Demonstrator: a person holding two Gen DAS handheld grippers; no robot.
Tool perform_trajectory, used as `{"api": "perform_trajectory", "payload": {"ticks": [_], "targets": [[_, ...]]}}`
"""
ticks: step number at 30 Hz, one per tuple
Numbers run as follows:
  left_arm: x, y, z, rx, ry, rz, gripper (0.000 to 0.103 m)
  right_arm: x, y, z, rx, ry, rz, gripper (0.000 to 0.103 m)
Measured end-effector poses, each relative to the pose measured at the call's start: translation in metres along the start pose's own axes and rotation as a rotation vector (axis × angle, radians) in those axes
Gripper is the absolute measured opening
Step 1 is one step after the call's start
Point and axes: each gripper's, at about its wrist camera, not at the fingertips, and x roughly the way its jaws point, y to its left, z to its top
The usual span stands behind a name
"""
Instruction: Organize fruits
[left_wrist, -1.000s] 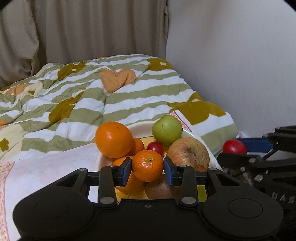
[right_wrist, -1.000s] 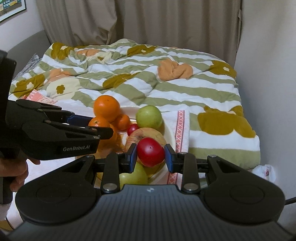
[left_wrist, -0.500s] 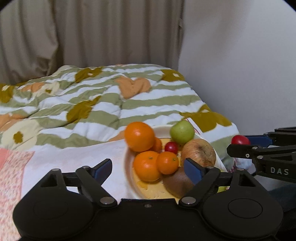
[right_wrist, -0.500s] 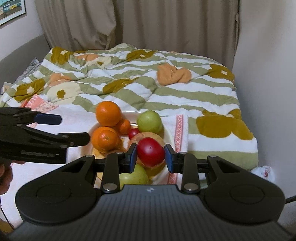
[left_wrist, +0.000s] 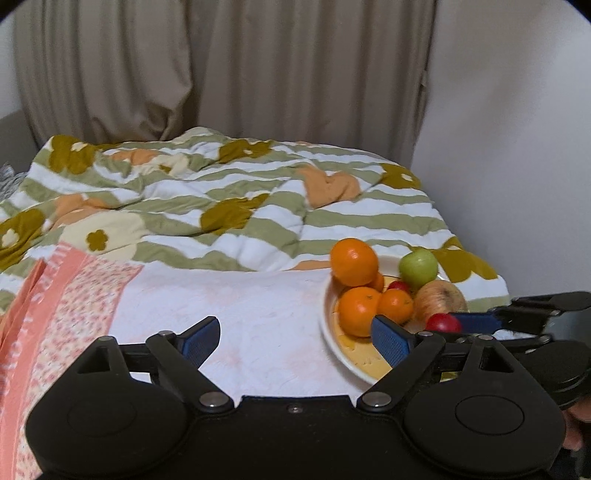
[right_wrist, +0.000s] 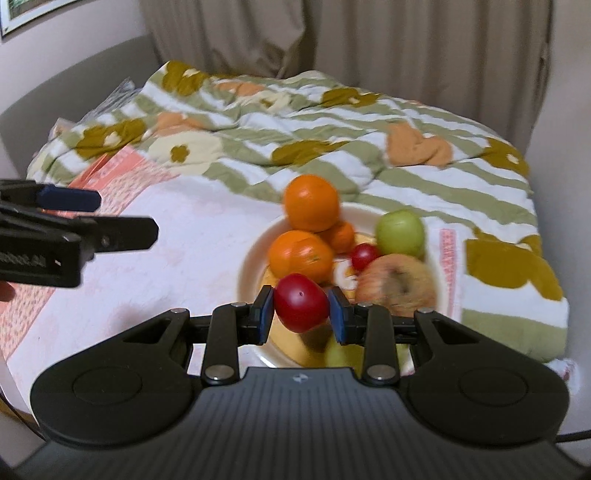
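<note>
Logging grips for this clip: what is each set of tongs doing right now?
Left tongs: open, just opened wider, nothing between them.
Right tongs: shut on the red fruit.

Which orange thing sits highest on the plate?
The biggest orange, stacked at the back left of the plate. It rests on top of the other oranges, which lie lower, beside the green apple.

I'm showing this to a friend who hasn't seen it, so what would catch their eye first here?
Probably the red fruit clamped in the right gripper just above the near rim of the plate, which is heaped with oranges and apples. Next, the left gripper, open and empty over the white cloth beside it.
</note>
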Motion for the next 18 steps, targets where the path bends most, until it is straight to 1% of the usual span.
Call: {"api": "perform_trajectory", "payload": {"ticks": [6,8,9,11,12,13,14,16,18], "targets": [[-0.009,0.009,-0.012,-0.036,-0.016,0.038,0.091,0.021,0.018,-0.008,-0.073,-0.012,0.01,0.047],[-0.012,0.011,-0.015,-0.046,-0.019,0.043,0.091,0.026,0.022,-0.01,-0.09,-0.018,0.013,0.049],[-0.014,0.012,-0.017,-0.05,-0.022,0.044,0.092,0.027,0.024,-0.012,-0.097,-0.028,0.014,0.052],[-0.017,0.013,-0.02,-0.053,-0.026,0.044,0.092,0.025,0.027,-0.014,-0.106,-0.04,0.009,0.066],[-0.019,0.014,-0.022,-0.053,-0.028,0.046,0.092,0.023,0.028,-0.015,-0.106,-0.045,0.004,0.069],[-0.02,0.015,-0.023,-0.055,-0.029,0.048,0.092,0.021,0.029,-0.016,-0.101,-0.052,-0.001,0.077],[-0.023,0.016,-0.024,-0.059,-0.029,0.05,0.092,0.018,0.029,-0.017,-0.092,-0.058,-0.007,0.083],[-0.029,0.018,-0.026,-0.07,-0.037,0.053,0.092,0.009,0.03,-0.018,-0.075,-0.07,-0.018,0.087],[-0.04,0.02,-0.028,-0.074,-0.055,0.057,0.092,0.0,0.032,-0.019,-0.07,-0.073,-0.039,0.087]]}}
